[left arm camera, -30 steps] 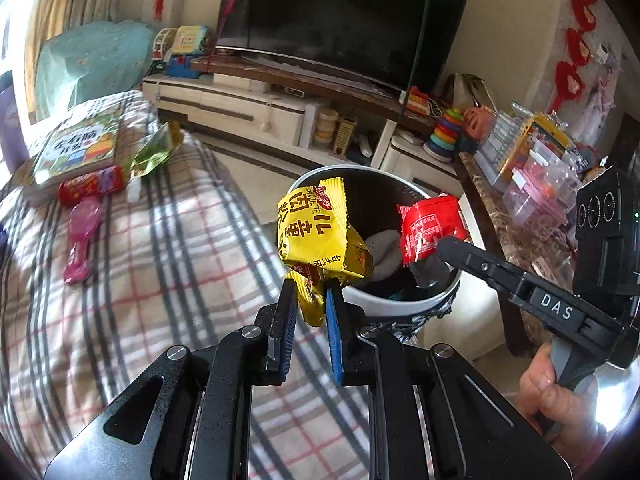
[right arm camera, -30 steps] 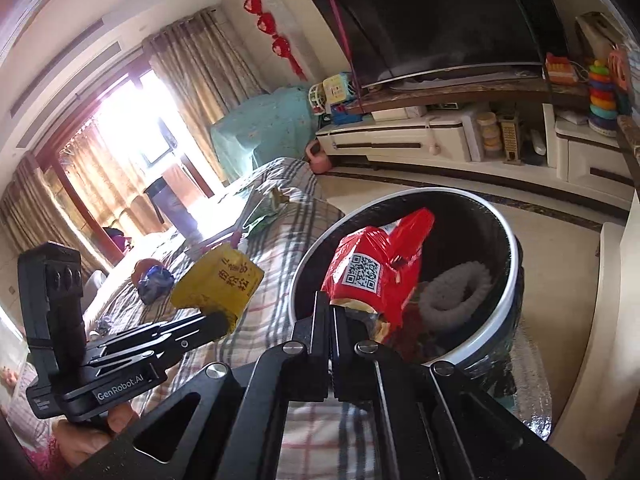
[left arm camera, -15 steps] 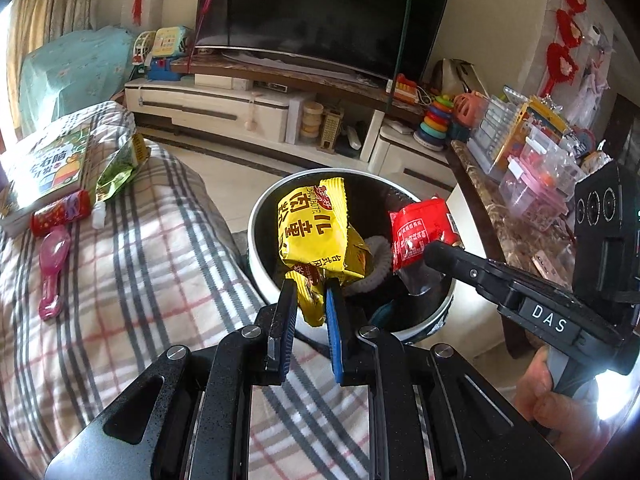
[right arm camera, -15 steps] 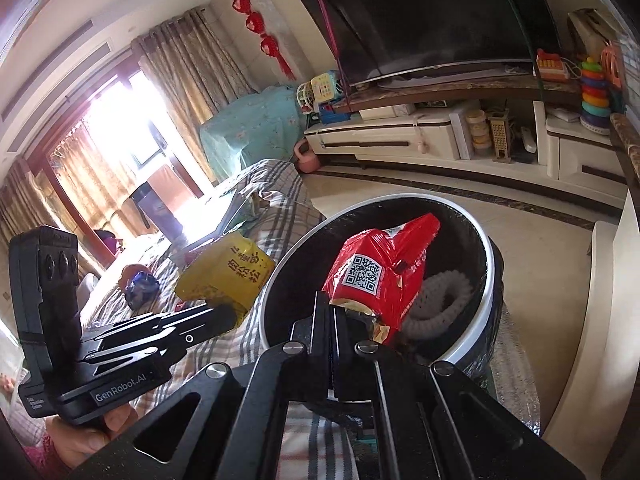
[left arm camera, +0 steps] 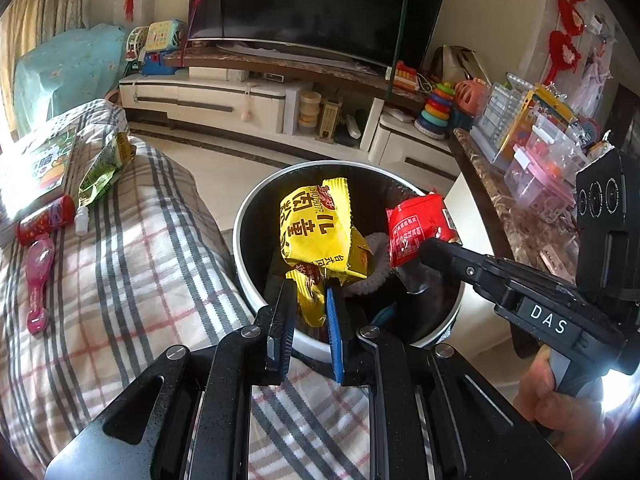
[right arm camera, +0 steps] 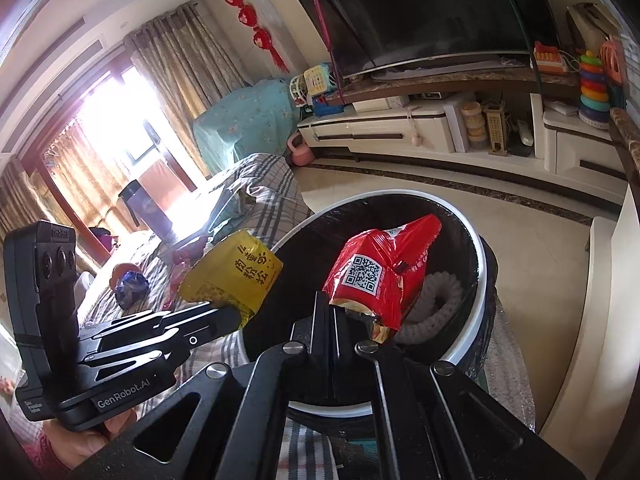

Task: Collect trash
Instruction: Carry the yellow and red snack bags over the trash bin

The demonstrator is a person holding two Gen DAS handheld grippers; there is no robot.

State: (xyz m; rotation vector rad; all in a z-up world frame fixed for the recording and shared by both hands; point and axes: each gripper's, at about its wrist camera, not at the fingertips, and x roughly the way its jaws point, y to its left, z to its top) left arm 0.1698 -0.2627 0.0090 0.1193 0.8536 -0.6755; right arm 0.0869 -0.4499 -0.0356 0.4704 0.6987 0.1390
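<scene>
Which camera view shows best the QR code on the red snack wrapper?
The right wrist view. There the red snack wrapper turns its QR code toward the lens, just above the right gripper, whose jaws pinch it. The left wrist view shows the wrapper's other face, with small print only, over the trash bin.

Yellow wrapper, red wrapper, black white-rimmed bin, grey-and-pink plaid cover.
</scene>
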